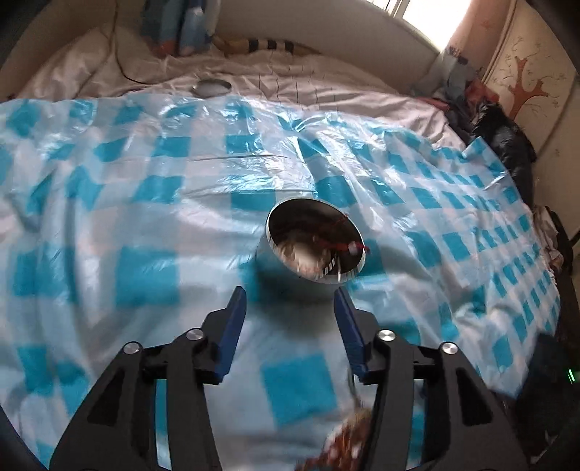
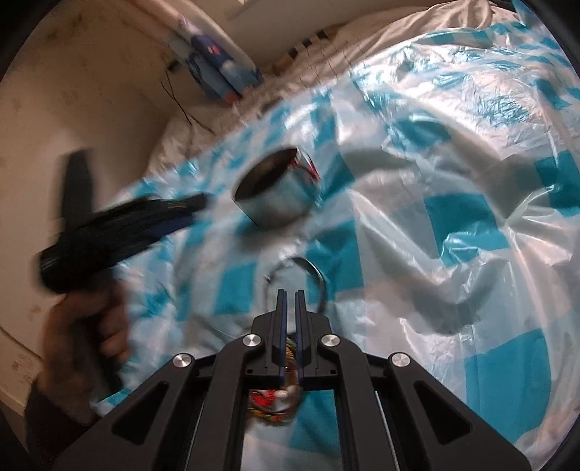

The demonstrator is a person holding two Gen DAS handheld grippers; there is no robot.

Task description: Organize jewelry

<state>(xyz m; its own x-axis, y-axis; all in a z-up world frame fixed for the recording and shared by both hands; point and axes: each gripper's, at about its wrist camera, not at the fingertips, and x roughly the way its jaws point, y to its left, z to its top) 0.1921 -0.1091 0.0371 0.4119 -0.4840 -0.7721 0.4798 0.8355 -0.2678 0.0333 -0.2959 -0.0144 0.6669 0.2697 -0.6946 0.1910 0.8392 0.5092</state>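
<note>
A round metal tin [image 1: 314,242] stands open on the blue-and-white checkered plastic sheet [image 1: 145,224], with jewelry and a red cord inside. My left gripper [image 1: 290,297] is open and empty just short of the tin. The tin also shows in the right wrist view [image 2: 279,195], with the left gripper [image 2: 145,224] blurred beside it. My right gripper [image 2: 290,295] has its jaws nearly together, nothing visibly between the tips. A thin dark bangle [image 2: 319,279] lies on the sheet just beyond them. A colourful beaded bracelet [image 2: 275,402] lies under the right gripper. A brown beaded piece [image 1: 344,442] shows blurred at the bottom.
The tin's lid [image 1: 212,87] lies on the white bedding at the far side. Blue stuffed toys [image 1: 181,25] lean at the headboard. Dark clothes [image 1: 504,134] are piled at the right of the bed. A thin black cable [image 2: 181,105] runs over the pillow.
</note>
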